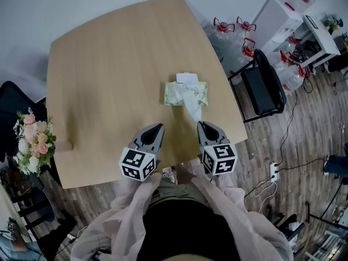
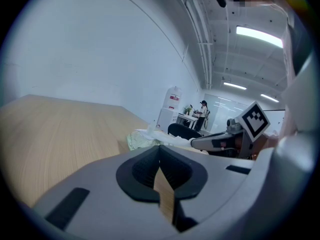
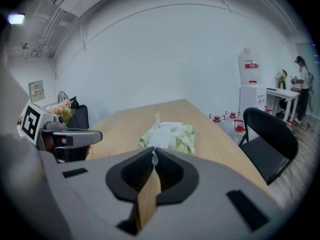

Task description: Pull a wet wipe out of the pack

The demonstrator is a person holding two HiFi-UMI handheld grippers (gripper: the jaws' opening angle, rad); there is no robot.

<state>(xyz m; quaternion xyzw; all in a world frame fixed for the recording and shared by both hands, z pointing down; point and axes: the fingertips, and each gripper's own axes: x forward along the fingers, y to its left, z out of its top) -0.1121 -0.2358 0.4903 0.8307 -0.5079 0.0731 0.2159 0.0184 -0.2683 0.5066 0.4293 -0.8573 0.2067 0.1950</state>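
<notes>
While the person is standing at the near edge of the tabletop (image 1: 109, 75), both hand-held tools are hovering just inside that edge, side by side and pointing toward the far edge. The right tool (image 1: 202, 125) is pinching the free end of a wet wipe (image 1: 193, 109) between jaws pressed together at their tips. The white sheet is running as a crumpled strip from those tips back to the pack (image 1: 175, 94), where its other end is sitting in the top opening. The pack, pale green and soft-sided, is lying flat on the tabletop. It is lying nearer the right edge than the left and roughly midway between the far and near edges. Its white lid flap (image 1: 186, 78) is standing open on the side toward the far edge. The left tool (image 1: 159, 126) is hovering on the left-edge side of the right one, apart from both pack and wipe. Its jaws are pressed together on nothing, and only wood is showing through the slot below their tips. Each tool is carrying a cube with black-and-white square markers at its rear end, above the near edge. Beyond the right edge a black chair (image 1: 262, 86) is standing on the plank floor, with red-capped water bottles (image 1: 224, 25) near it. Outside the left edge, toward the near-left corner, a bunch of pink and white flowers (image 1: 35, 137) is showing.
</notes>
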